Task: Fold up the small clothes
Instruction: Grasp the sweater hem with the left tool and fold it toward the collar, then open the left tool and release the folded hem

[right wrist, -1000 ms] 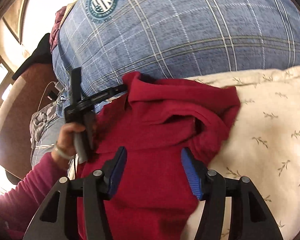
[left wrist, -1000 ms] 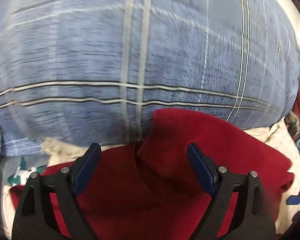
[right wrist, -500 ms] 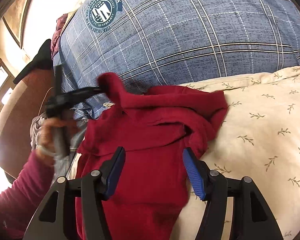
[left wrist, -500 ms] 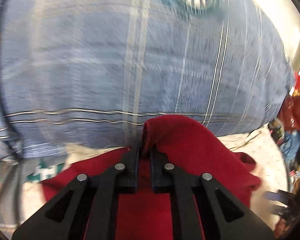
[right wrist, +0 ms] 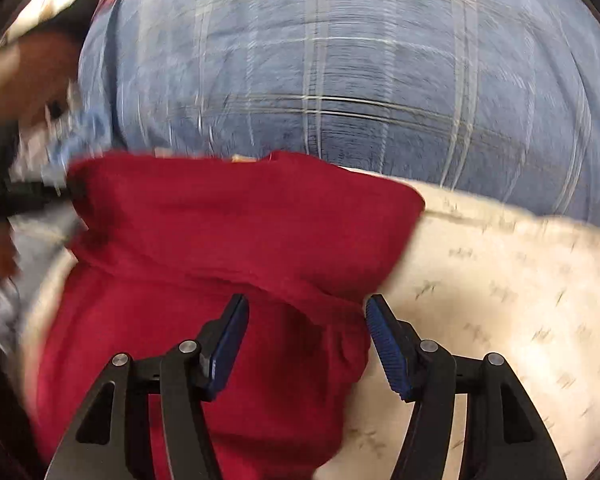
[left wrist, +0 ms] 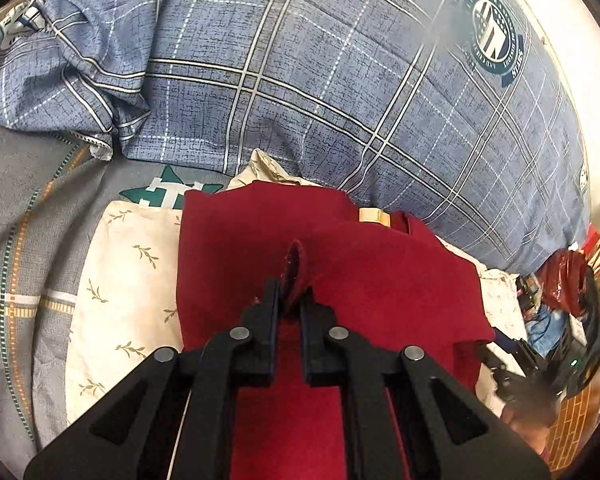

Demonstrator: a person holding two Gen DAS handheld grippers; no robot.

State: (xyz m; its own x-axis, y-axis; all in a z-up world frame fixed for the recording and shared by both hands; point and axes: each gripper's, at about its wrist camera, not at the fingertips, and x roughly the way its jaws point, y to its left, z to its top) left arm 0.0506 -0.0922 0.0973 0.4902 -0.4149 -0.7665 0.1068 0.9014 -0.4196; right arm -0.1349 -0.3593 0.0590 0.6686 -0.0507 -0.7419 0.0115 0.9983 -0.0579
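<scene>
A small dark red garment (left wrist: 380, 280) lies on a cream leaf-print cloth (left wrist: 128, 280). My left gripper (left wrist: 290, 296) is shut on a raised fold of the red garment and holds it up. In the blurred right wrist view the red garment (right wrist: 228, 240) fills the lower left. My right gripper (right wrist: 306, 320) is open just above the garment, near its right edge, with nothing between the blue pads. The left gripper (right wrist: 16, 200) shows there as a dark blur at the garment's left corner.
A big blue plaid pillow (left wrist: 340, 80) lies right behind the garment and also shows in the right wrist view (right wrist: 380, 80). A grey striped bedsheet (left wrist: 24, 220) is to the left. Room clutter (left wrist: 564, 312) lies at the far right.
My left gripper closed on a fold of the red garment and lifted it, drawing back from the pillow. My right gripper stayed open and moved quickly over the garment.
</scene>
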